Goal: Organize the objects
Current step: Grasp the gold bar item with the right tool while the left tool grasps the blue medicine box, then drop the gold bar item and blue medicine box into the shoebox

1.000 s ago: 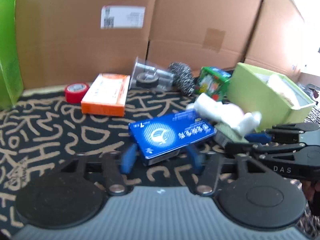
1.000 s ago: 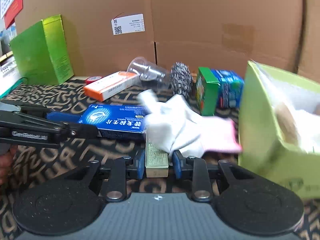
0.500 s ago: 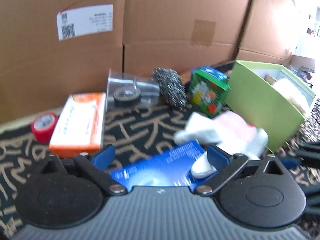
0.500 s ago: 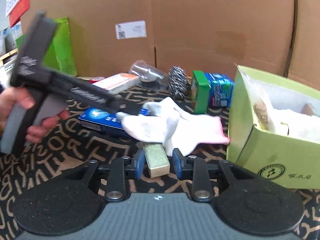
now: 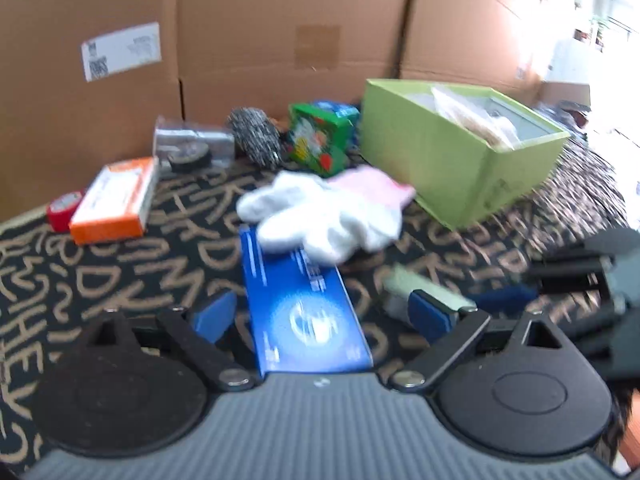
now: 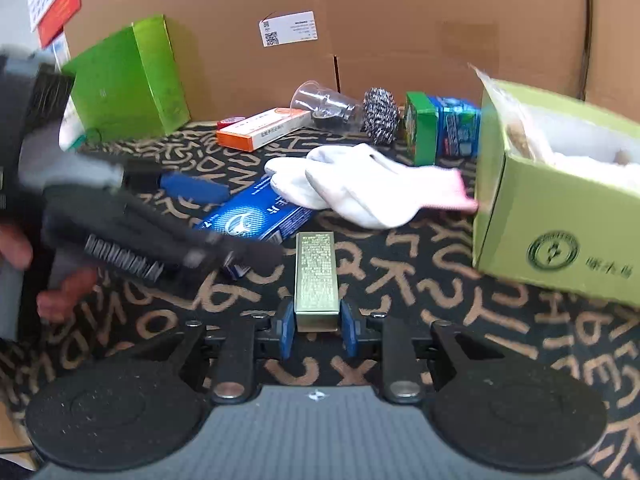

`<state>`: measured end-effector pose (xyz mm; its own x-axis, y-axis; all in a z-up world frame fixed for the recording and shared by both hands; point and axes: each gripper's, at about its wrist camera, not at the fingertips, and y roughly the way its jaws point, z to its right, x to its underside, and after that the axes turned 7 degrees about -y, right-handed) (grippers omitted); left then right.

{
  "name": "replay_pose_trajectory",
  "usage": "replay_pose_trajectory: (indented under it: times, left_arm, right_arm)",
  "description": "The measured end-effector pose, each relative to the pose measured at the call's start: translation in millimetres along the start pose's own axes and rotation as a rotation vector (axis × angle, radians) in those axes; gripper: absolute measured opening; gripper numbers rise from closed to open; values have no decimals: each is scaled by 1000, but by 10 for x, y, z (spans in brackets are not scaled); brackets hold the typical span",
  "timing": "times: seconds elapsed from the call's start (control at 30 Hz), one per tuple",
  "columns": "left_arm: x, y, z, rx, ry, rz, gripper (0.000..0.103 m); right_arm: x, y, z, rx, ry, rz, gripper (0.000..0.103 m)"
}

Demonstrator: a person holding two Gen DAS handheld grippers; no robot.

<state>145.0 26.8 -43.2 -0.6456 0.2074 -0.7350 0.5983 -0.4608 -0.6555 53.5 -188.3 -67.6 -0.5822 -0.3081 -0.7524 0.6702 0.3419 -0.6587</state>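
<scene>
A blue flat box [image 5: 304,312] lies on the patterned mat between the pads of my left gripper [image 5: 320,316]. Its jaws stand wide and are closing, with neither pad touching the box. A white glove with a pink cuff [image 5: 332,216] is draped over the box's far end. My right gripper [image 6: 317,328] is closing on the near end of a small gold box [image 6: 316,276], both pads against its sides. In the right wrist view the left gripper [image 6: 248,224] reaches in from the left over the blue box [image 6: 256,216], with a hand [image 6: 60,292] on its handle.
An open light-green box [image 5: 460,152] with bagged goods stands right. Along the cardboard wall [image 5: 280,40] sit an orange box [image 5: 116,200], a red tape roll [image 5: 64,212], a clear cup [image 5: 192,144], a steel scourer [image 5: 256,136] and a green carton [image 5: 320,136]. A tall green box [image 6: 128,80] stands far left.
The left gripper's jaws went from close around the blue box to wide apart. The glove has settled flat across the box's far end. The gold box now lies clear of the glove.
</scene>
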Motion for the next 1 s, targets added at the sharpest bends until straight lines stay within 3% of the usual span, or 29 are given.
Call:
replay_pose_trajectory:
  times: [0.03, 0.1, 0.13, 0.33, 0.37, 0.57, 0.73, 0.87, 1.0]
  left_arm:
    - [-37, 33, 14, -25, -11, -6, 88]
    - [-106, 124, 15, -57, -41, -48, 67]
    - [-123, 165, 3, -69, -58, -65, 64]
    - [-3, 230, 100, -173, -19, -51, 70]
    - [17, 194, 124, -169, -16, -52, 57]
    - [58, -142, 185, -93, -74, -68, 56]
    - [-191, -586, 431, -11, -73, 36, 56]
    - [-566, -773, 784, 75, -32, 137, 56]
    - [-940, -622, 1204, 114, 9, 181, 56]
  right_arm:
    - [-9, 16, -18, 13, -10, 2, 27]
    - [-31, 64, -17, 18, -7, 4, 28]
    - [-38, 79, -6, 20, -4, 6, 28]
    - [-52, 164, -10, 60, -25, 36, 27]
    - [-49, 156, -8, 61, -22, 37, 27]
    - [77, -118, 34, 18, 8, 52, 26]
    - [101, -649, 203, 27, 28, 154, 26]
    - [17, -1087, 456, 142, 18, 251, 26]
    - [-75, -1356, 835, 286, 39, 300, 26]
